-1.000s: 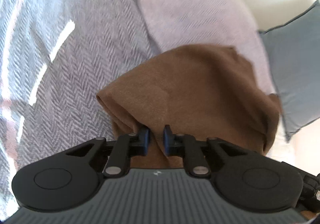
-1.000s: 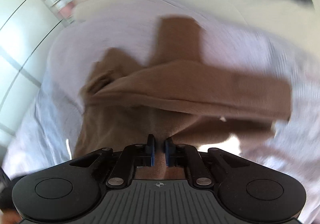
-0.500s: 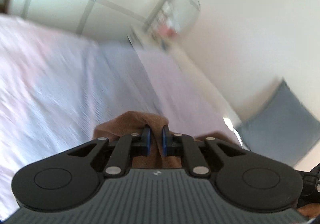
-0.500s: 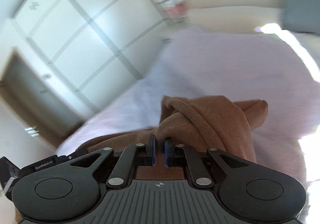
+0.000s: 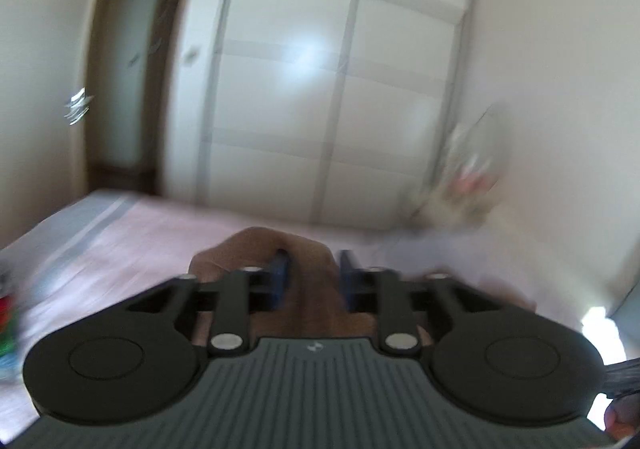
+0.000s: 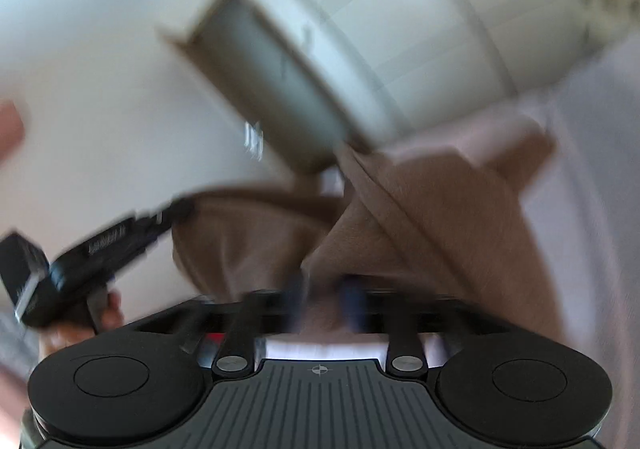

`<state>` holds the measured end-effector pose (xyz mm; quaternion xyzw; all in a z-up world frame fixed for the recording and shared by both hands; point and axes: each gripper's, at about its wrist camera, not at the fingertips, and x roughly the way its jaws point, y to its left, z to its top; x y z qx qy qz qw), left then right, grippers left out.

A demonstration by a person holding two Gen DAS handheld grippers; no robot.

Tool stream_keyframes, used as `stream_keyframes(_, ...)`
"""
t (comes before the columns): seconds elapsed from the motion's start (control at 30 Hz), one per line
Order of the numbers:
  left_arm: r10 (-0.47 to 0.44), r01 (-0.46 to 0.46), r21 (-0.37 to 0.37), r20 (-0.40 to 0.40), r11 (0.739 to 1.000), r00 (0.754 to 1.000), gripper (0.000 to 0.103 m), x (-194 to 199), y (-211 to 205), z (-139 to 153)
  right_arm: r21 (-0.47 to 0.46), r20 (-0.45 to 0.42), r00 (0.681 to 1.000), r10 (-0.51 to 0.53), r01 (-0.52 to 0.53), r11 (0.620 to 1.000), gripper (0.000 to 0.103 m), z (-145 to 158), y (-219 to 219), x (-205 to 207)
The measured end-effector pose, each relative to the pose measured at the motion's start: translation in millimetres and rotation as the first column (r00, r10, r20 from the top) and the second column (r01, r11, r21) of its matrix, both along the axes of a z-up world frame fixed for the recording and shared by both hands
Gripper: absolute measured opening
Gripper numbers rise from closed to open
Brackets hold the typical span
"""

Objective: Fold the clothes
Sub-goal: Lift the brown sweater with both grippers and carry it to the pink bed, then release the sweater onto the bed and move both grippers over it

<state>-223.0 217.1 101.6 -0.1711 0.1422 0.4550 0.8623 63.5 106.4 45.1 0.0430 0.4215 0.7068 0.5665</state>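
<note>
Right — both grippers are letting go mid-swing. Left gripper (image 5: 311,273): a second ago its blue pads were pinched tight on the brown garment (image 5: 312,291) with the camera looking down at the bedspread; now it looks across the pink-lilac bed (image 5: 132,245) at the white wardrobe (image 5: 340,81) and a doorway (image 5: 132,89), jaws are opening, and a ridge of brown cloth sits in the gap but seems clear of either pad. Right gripper (image 6: 325,299): same story — it was shut on the cloth half a second ago, now its jaws are opening and stand well apart, fabric bunched just ahead of and between the fingers, blurred, no visible pinch. From the right wrist the garment (image 6: 420,225) hangs in a peaked drape ahead of the tool, with a sleeve-like tab sticking out to the upper right over the bed (image 6: 592,169); the left gripper's body (image 6: 100,249) shows at far left with the person's hand (image 6: 100,313) around its handle. My read: this is the release after a lift-and-carry or shake-out, so the cloth should drop to the bed and will need regrasping at an edge before any fold. Material looks like soft matte knit — thick, limp, creasing in broad folds; bedspread is a fine woven stripe, detail lost to motion blur.
</note>
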Motion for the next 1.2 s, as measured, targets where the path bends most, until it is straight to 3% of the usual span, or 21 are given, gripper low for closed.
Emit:
stream_keyframes(0.13, 0.06, -0.078, -0.199, -0.095, 0.977, 0.994, 0.033, -67.0, -7.0, -61.8, -0.097, 0.069, 0.99, 0.124, -0.117, 0.988, 0.087, -44.0, -5.4, -70.3)
stream_keyframes(0.23, 0.102, -0.157, -0.352, -0.169, 0.923, 0.98, 0.033, -113.8, -20.6, -113.9, -0.217, 0.11, 0.981, 0.16, -0.134, 0.967, 0.087, -79.8, -10.1, -105.8)
stream_keyframes(0.3, 0.118, -0.208, -0.427, -0.227, 0.88, 0.967, 0.033, -129.7, -27.3, -147.2, -0.284, 0.194, 0.967, 0.166, -0.106, 0.953, 0.087, -95.0, -14.7, -125.5)
stream_keyframes(0.4, 0.132, -0.265, -0.493, -0.288, 0.828, 0.948, 0.033, -159.7, -51.9, -182.1, -0.342, 0.346, 0.914, 0.211, -0.087, 0.936, 0.087, -96.6, -31.2, -162.5)
stream_keyframes(0.53, 0.165, -0.316, -0.505, -0.32, 0.804, 0.933, 0.036, -180.2, -91.6, -191.0, -0.379, 0.443, 0.858, 0.26, -0.084, 0.922, 0.087, -105.1, -50.1, -196.2)
stream_keyframes(0.77, 0.206, -0.384, -0.41, -0.414, 0.827, 0.887, 0.05, -153.6, -138.6, -172.7, -0.496, 0.463, 0.822, 0.331, -0.069, 0.865, 0.087, -138.3, -44.3, -189.1)
stream_keyframes(1.2, 0.183, -0.401, -0.414, -0.474, 0.817, 0.862, 0.055, -104.5, -203.7, -189.6, -0.558, 0.429, 0.819, 0.381, -0.091, 0.825, 0.087, -161.8, -102.9, -156.8)
